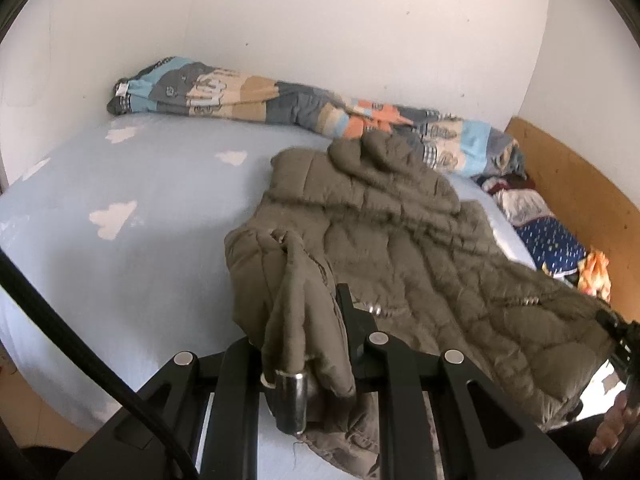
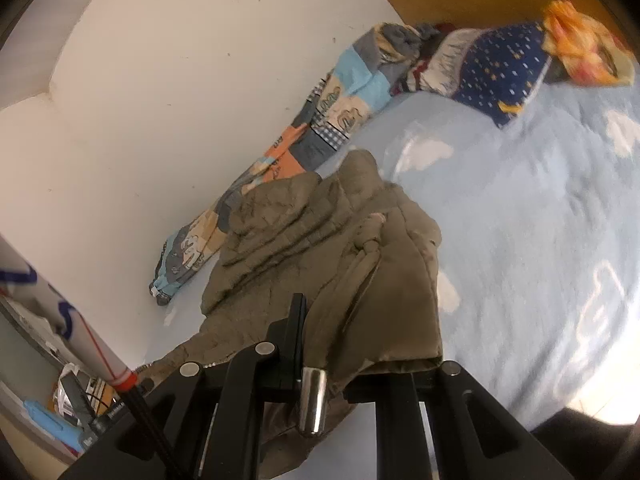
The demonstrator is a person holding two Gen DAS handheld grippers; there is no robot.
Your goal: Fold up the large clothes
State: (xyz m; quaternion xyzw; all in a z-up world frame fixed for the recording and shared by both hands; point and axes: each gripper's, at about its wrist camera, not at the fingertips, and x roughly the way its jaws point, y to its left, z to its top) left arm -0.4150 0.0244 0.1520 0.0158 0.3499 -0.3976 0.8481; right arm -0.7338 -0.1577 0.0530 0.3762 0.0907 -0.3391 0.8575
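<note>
Both grippers, left [image 1: 320, 320] and right [image 2: 320, 320], are clamped nearly closed on bunched edges of the olive jacket [image 1: 400, 232] over the blue bed [image 1: 140, 240].

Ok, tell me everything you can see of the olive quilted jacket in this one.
The olive quilted jacket is a puffy, stitched, hooded garment of matte padded fabric. It lies spread across the light blue cloud-print sheet, its hood bunched towards the patchwork blanket by the wall. Its near edge is lifted: the left gripper is shut on a bunched fold at one corner, and the right gripper is shut on another fold of the same hem. Metal snaps show along the edge. Elsewhere it rests wrinkled on the bed.
</note>
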